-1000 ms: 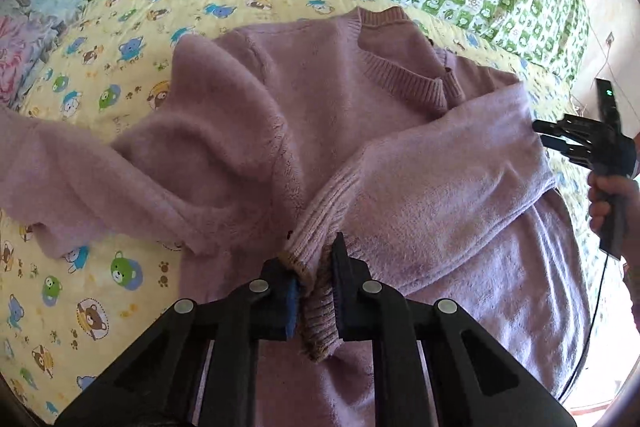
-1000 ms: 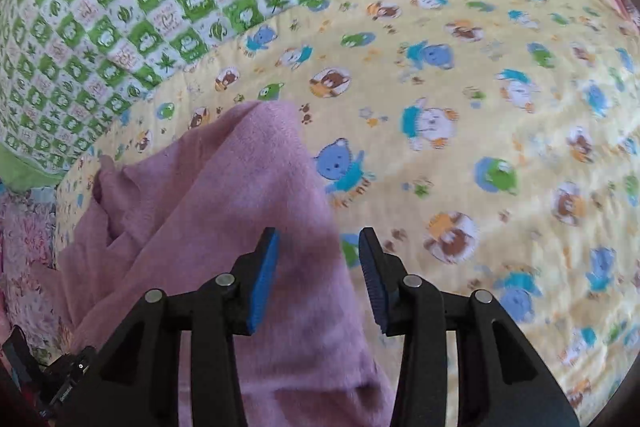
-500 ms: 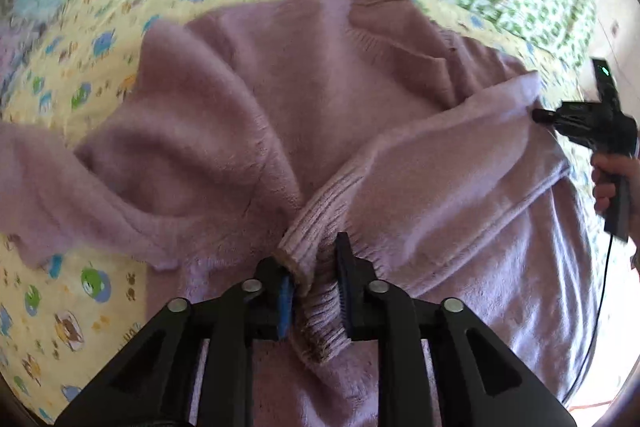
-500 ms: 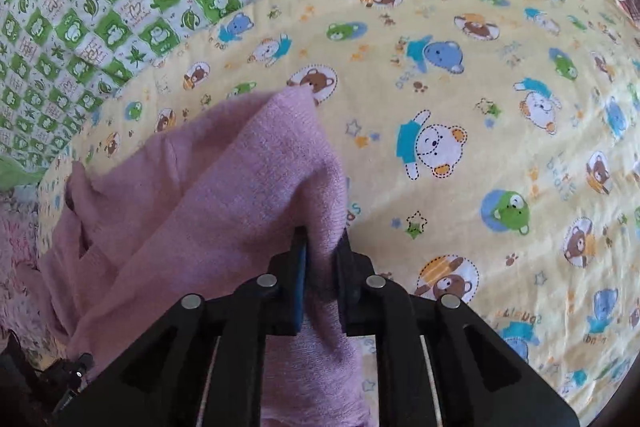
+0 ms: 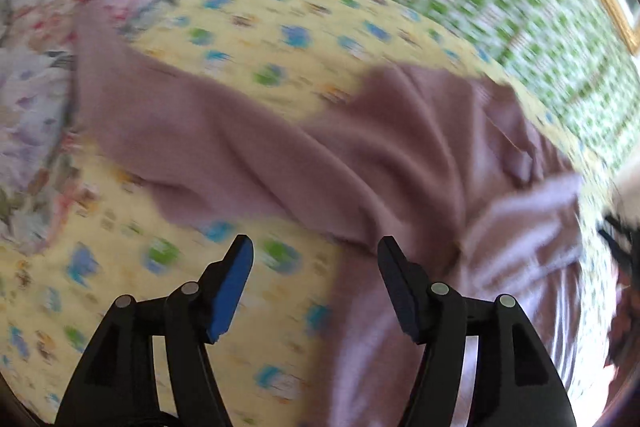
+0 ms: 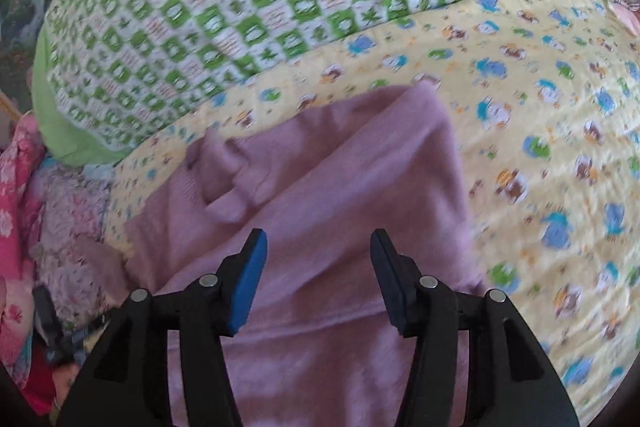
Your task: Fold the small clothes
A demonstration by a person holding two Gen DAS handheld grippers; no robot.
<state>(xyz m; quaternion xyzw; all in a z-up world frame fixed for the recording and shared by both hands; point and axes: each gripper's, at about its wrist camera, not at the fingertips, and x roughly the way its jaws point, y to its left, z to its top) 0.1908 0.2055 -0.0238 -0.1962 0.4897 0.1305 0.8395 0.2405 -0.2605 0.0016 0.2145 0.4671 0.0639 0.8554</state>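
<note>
While agape (empty), two hand-held grippers (image 5: pixel 312 251) (image 6: pixel 318 247), one sweater (image 6: pixel 320 187)

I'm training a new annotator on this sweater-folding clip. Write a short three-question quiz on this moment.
1. True or false: the left hand-held gripper is clamped on the purple sweater.
2. The right hand-held gripper is: A) open above the sweater, B) shut on it, C) out of view.
3. Fill in: the sweater lies on a yellow ____-print sheet.

Key: 1 false; 2 A; 3 animal.
</note>
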